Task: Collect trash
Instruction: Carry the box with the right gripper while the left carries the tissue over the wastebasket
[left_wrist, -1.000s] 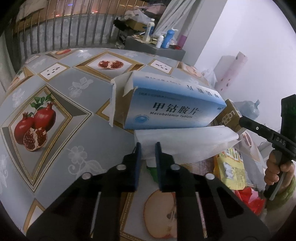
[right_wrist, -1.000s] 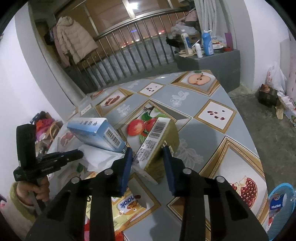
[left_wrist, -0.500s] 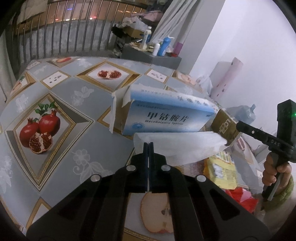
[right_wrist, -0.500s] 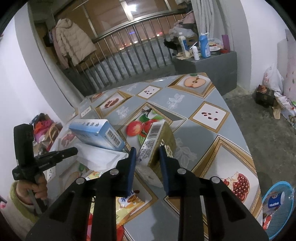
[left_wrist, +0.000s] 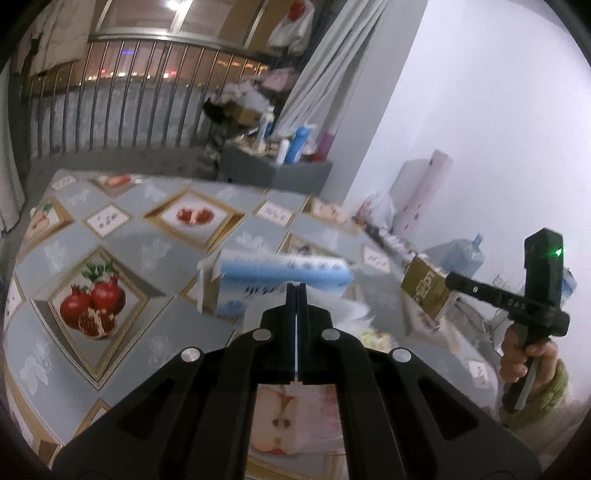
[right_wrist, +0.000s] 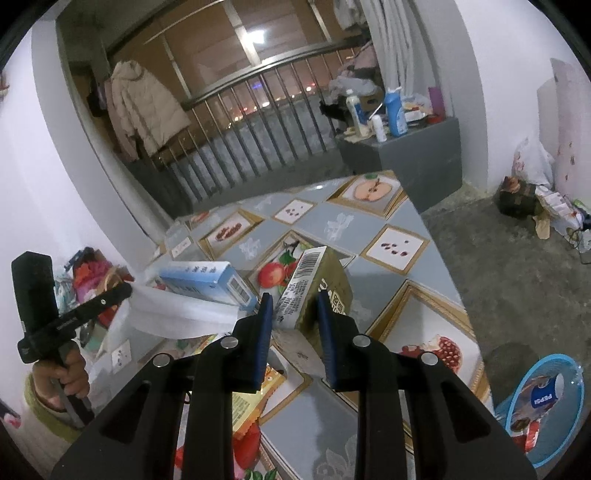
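Two grips are held: the left gripper (left_wrist: 296, 295) jaws are pinched shut on a white tissue (right_wrist: 177, 314), centre frame, and may tear it; the right gripper (right_wrist: 295, 310) jaws clamp a gold carton (right_wrist: 314, 288) that may slip above the table (right_wrist: 369, 229).

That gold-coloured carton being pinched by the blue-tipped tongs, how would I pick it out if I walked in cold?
Start at the table with the fruit-picture cloth. Near its front, the right gripper clamps an olive-gold carton that is tilted. A white side panel with a barcode and small print faces the camera, unlike the blue-and-white medicine box lying flat to the left and the white tissue held by the left gripper.
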